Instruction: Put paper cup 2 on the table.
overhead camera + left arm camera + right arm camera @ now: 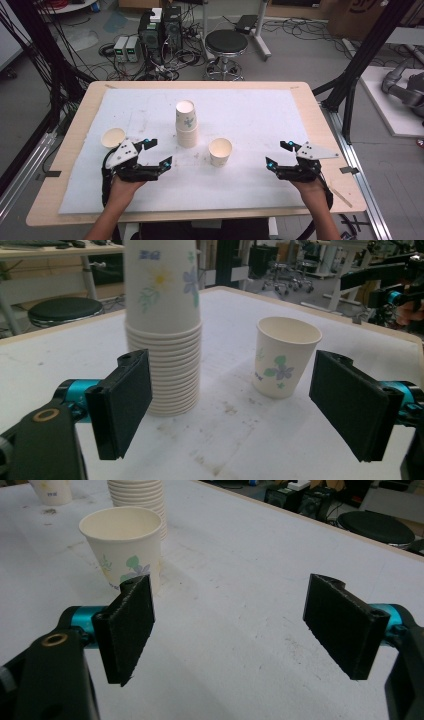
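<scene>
Stack of paper cups [186,124]: off-white, top cup printed with pale blue, yellow and green flowers.
Single paper cup [220,151]: cream inside, purple flower with green leaves on the wall.
Second single paper cup [113,137]: cream, print too small to read.
Left gripper [153,152] and right gripper [279,154]: black bodies, black jaws, teal fittings, grey top plates.
Desk [80,120]: light wood edge; white mat [250,115] with brownish stains.
Stool [226,42]: black seat.
</scene>
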Available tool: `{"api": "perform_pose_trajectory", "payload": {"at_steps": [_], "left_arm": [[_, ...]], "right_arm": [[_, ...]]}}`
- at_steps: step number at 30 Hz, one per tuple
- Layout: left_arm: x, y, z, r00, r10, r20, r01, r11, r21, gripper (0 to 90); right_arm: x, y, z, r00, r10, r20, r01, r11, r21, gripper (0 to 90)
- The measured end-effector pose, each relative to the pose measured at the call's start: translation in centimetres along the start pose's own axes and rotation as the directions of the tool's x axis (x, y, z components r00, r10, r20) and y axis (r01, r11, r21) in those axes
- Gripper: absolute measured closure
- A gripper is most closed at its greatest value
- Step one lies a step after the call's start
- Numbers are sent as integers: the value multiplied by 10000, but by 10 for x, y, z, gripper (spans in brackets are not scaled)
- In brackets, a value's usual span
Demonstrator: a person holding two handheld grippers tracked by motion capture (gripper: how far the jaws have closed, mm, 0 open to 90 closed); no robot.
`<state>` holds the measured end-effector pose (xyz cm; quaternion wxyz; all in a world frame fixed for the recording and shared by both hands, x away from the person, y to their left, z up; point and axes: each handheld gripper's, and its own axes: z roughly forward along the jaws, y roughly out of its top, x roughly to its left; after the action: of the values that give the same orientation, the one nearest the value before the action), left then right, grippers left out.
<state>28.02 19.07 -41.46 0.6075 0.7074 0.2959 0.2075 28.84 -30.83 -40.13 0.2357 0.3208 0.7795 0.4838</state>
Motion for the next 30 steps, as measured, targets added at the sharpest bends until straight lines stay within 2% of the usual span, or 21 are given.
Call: {"api": "perform_pose_trajectory", "payload": {"at_steps": [5, 10, 16, 25, 30], "left_arm": [[6, -8, -19, 9990, -173, -412, 160, 9993, -335, 176], [11, -13, -26, 9972, -154, -732, 128, 9993, -354, 181], [11, -16, -30, 9963, -187, -837, 151, 9990, -425, 187], [11, -17, -30, 9955, -160, -933, 120, 9990, -431, 187], [11, -18, -28, 9958, -125, -907, 100, 9996, -274, 187]], "right_arm": [[11, 0, -3, 10000, -44, -21, 44, 10000, 18, 212], [18, -2, -5, 9999, -146, 62, 146, 9999, 32, 212], [19, -2, -6, 9997, -191, 177, 192, 9998, -39, 212], [19, -5, -5, 9998, -145, 99, 146, 9999, -7, 212], [19, -7, -3, 9997, -221, 51, 221, 9998, 20, 212]]}}
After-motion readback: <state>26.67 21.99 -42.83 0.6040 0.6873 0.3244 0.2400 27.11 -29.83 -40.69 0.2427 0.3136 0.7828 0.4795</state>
